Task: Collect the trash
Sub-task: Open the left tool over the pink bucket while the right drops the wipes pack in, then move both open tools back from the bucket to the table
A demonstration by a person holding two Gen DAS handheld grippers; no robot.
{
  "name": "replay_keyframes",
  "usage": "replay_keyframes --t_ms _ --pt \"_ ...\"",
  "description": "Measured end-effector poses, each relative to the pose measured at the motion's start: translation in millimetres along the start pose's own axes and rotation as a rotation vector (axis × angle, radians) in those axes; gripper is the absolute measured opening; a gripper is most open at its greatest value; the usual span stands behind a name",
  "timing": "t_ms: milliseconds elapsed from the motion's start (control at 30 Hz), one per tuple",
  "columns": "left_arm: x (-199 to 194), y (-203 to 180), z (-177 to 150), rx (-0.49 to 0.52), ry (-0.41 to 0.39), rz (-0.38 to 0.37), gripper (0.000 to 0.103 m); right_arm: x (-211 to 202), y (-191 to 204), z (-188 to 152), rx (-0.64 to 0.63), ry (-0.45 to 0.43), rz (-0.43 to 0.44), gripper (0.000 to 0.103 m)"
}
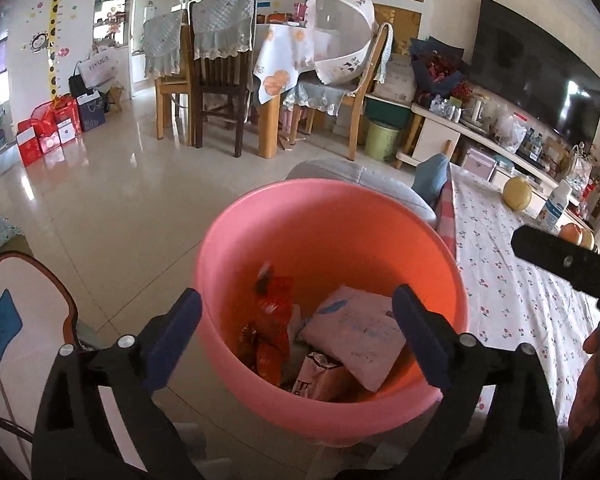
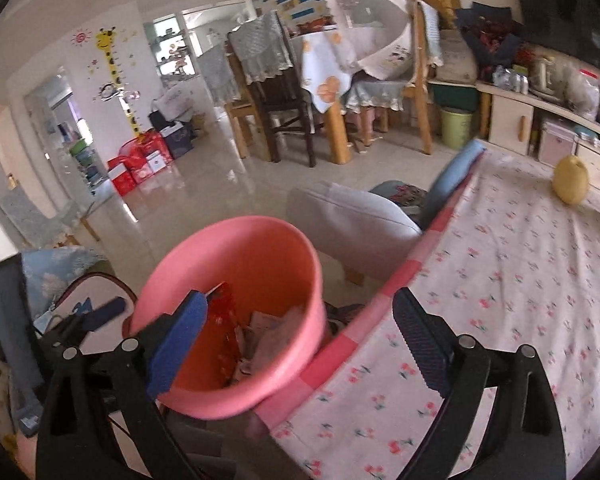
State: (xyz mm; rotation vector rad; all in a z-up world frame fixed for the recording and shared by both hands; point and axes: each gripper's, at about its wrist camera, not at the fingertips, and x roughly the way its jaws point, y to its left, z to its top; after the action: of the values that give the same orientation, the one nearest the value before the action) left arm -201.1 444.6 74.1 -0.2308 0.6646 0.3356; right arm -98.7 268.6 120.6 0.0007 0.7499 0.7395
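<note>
Both cameras ride just behind their own fingers and look forward and downward across the room. The left wrist view sits close over the pink bin, peering straight into its mouth, the cloth-covered table running off along its right. The right wrist view stands a little further right, above that table's near edge, the bin low on its left. Both share the bin, the tablecloth, the far dining chairs and the giraffe wall sticker.
</note>
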Motion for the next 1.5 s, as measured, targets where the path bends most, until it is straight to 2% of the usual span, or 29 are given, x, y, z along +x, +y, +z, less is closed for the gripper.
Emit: replay_keyframes --t_ms 167,500,867,1500 --pt "-11.1 -14.4 -0.4 0.045 -0.029 0.004 0.099 -7.9 -18.4 -13.3 0.031 0.017 -0.039 0.093" --pt "-24.7 -50.8 -1.9 0.097 -0.049 -0.014 0.099 -39.4 -40.5 -34.2 0.025 -0.004 -0.138 0.094" --pt "-41.9 -103.7 -1.6 0.192 -0.075 -0.011 0.099 -75.0 -66.6 -49.2 0.057 -0.025 -0.188 0.094" --pt "-74.9 -195.7 -6.1 0.317 -0.124 -0.125 0.099 -148.9 -120.1 -75.9 0.104 -0.101 -0.317 0.094"
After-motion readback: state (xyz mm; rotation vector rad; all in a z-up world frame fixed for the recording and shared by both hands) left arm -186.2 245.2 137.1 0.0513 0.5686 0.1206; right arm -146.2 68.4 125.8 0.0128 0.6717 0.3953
